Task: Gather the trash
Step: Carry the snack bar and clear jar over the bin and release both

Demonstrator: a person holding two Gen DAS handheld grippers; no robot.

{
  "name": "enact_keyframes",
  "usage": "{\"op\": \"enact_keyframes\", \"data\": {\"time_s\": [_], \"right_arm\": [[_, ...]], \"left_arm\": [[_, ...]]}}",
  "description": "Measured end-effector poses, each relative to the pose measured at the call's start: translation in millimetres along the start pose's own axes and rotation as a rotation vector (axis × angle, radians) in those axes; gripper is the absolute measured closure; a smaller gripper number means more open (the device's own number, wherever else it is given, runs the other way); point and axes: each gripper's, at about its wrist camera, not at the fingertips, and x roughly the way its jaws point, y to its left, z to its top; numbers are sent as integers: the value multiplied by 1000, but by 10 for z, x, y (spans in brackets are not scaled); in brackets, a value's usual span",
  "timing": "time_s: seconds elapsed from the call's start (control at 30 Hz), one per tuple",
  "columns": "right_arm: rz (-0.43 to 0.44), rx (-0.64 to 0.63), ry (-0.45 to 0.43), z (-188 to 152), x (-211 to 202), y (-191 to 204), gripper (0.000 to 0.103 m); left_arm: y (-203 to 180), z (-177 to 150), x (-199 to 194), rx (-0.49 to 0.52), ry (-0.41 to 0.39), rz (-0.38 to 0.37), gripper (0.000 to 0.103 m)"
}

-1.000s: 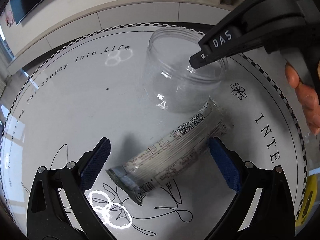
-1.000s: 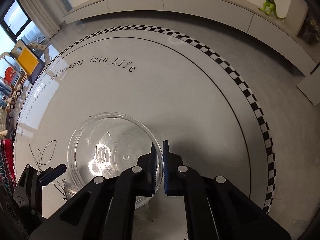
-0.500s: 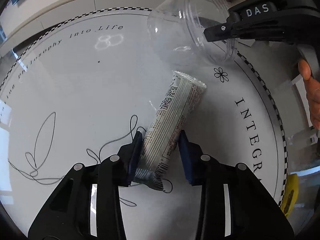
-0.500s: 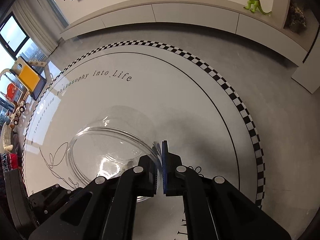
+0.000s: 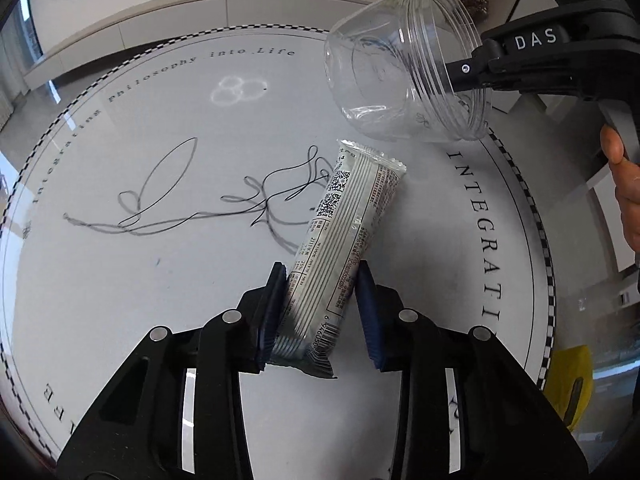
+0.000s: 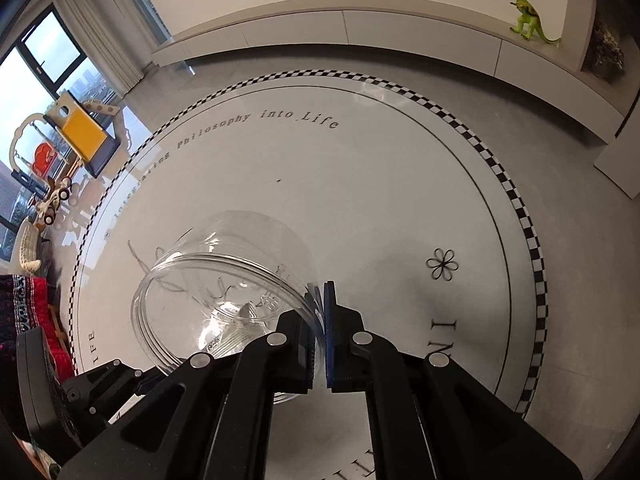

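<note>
Left wrist view, nearest the camera: the left gripper [image 5: 320, 316] had its two blue-padded fingers [image 5: 272, 312] drawn in narrow on the lower end of a silver snack wrapper [image 5: 344, 248], both pads pressing its sides. The wrapper was held clear of the round white desk [image 5: 160, 300] and stood up and away from the camera, its printed back with two square codes facing the lens and its crimped upper end tilted toward the right. Beyond that upper end, near it but apart, hung a clear plastic jar [image 5: 404, 68], lifted off the desk and tipped on its side with its threaded mouth turned to the right. The right gripper [image 5: 466, 74] reached in from the right edge, marked with white letters, its fingers pinching the jar's rim; part of the hand [image 5: 624, 184] holding it showed at the frame's edge.

Right wrist view: the fingers [image 6: 330, 328] of the right gripper [image 6: 320, 336] stood pressed together on the rim wall of the jar [image 6: 224, 296], one inside the mouth, one outside. The jar leaned to the left above the desk [image 6: 360, 184], whose edge carried a checkered band and lettering. Farther off, a green toy dinosaur [image 6: 528, 14] stood on a low white cabinet [image 6: 400, 28] against the wall.
</note>
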Motion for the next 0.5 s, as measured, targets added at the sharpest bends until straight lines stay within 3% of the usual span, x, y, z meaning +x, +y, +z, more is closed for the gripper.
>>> {"op": "enact_keyframes", "data": {"time_s": [0.5], "right_arm": [[141, -250, 42, -766, -141, 1814, 99]], "left_arm": [[735, -1407, -1180, -185, -91, 202, 68]]}}
